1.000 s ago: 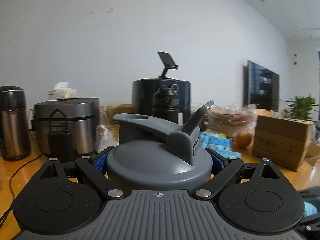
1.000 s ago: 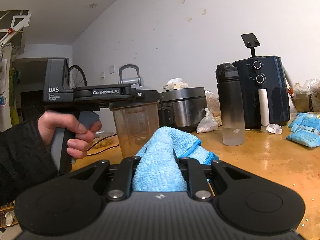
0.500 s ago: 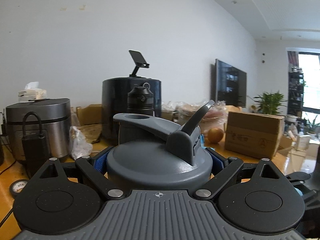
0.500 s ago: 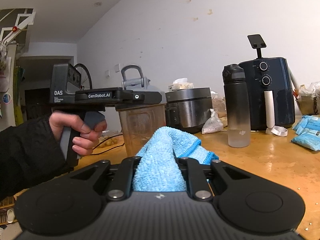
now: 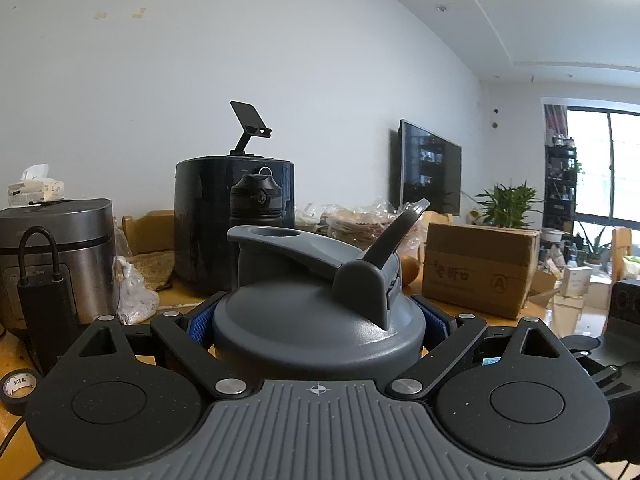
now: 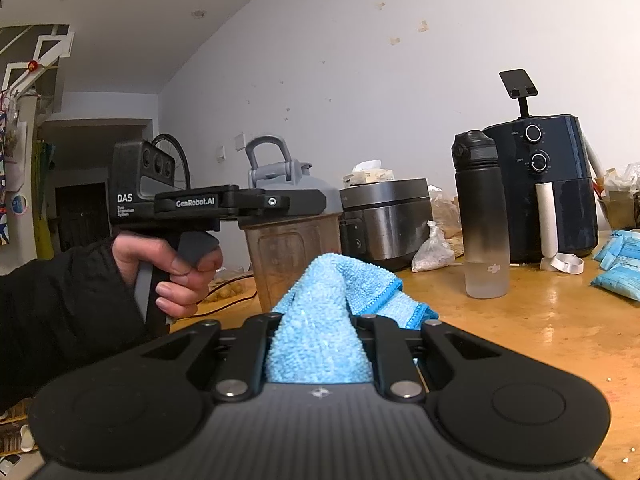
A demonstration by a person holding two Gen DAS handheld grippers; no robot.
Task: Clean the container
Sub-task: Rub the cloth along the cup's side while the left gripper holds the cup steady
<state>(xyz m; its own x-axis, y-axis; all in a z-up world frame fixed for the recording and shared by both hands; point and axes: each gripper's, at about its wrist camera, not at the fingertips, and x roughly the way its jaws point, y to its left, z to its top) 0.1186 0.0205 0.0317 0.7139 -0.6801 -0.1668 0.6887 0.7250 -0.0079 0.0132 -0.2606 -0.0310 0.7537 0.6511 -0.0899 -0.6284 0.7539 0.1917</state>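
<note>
My left gripper (image 5: 318, 316) is shut on the grey lid (image 5: 316, 320) of a shaker-style container and holds it upright. In the right wrist view the same container shows as a cloudy clear cup (image 6: 294, 260) with a grey lid and loop handle, held by the left gripper (image 6: 276, 202) above the wooden table (image 6: 540, 320). My right gripper (image 6: 320, 320) is shut on a light blue cloth (image 6: 320, 336), just in front of and below the cup, apart from it.
On the table stand a dark water bottle (image 6: 482, 220), a black air fryer (image 6: 548, 184), a steel rice cooker (image 6: 386, 220), a bag (image 6: 432, 248) and blue packets (image 6: 620, 268). A cardboard box (image 5: 480, 268) and a black charger (image 5: 44, 312) show in the left wrist view.
My left gripper has turned to the right with the container; the background slid left in its view. The container came nearer the right gripper. Both grips are unchanged.
</note>
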